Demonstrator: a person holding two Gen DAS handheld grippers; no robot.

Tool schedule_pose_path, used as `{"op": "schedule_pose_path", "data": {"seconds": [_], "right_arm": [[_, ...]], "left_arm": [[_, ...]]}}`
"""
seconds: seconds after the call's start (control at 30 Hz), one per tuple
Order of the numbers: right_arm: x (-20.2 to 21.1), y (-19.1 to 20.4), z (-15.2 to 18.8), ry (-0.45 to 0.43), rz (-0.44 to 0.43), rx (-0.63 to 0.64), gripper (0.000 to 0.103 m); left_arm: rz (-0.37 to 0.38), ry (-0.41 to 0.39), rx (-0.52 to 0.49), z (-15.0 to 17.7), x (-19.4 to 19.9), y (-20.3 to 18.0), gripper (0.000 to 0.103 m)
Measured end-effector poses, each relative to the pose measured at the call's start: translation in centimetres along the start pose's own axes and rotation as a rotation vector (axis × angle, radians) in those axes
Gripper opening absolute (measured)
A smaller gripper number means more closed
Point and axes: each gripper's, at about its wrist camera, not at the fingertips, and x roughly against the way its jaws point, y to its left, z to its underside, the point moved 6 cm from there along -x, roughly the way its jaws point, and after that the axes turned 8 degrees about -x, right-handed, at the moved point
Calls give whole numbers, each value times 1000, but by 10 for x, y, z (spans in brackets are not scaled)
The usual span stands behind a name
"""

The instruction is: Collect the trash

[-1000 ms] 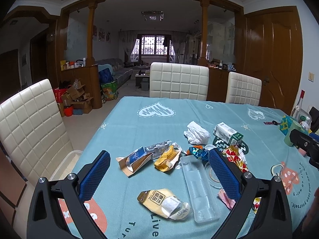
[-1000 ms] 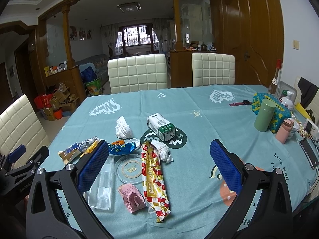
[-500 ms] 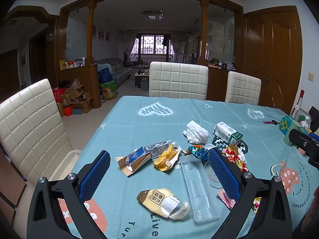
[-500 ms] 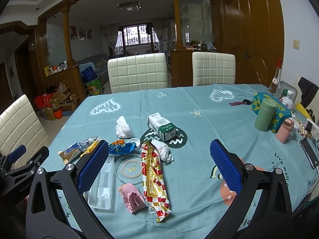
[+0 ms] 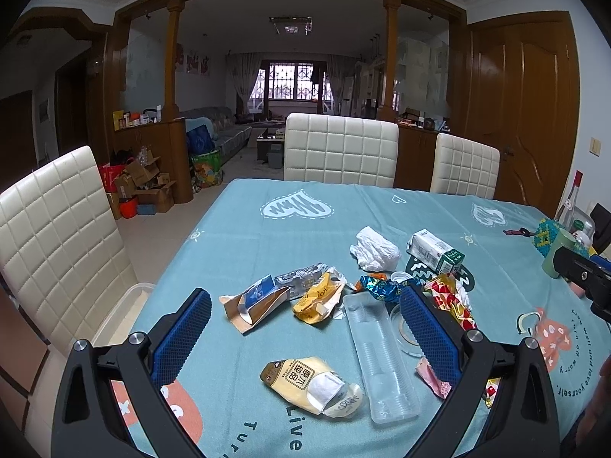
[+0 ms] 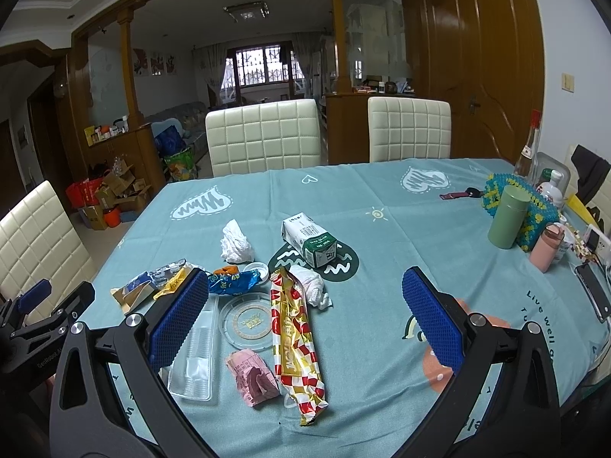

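Observation:
Trash lies scattered on the teal tablecloth. My left gripper hangs open above a yellow drink pouch, a clear plastic tray, a yellow wrapper and a torn brown and blue packet. My right gripper is open over a red and gold checked wrapper, a round clear lid and a pink crumpled packet. Further back sit a milk carton, white tissue and a blue candy wrapper. Neither gripper holds anything.
A green canister, pink bottle, beaded basket, glass bottle and phone crowd the table's right edge. White padded chairs stand behind and to the left. A clear bin sits on the left chair's seat.

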Motion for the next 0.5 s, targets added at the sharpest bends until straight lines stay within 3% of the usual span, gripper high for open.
{"op": "schedule_pose_path", "data": {"seconds": [0.5], "right_arm": [[-9, -7, 5, 30, 3, -12, 100]], "left_arm": [[9, 33, -6, 9, -9, -2, 96]]}}
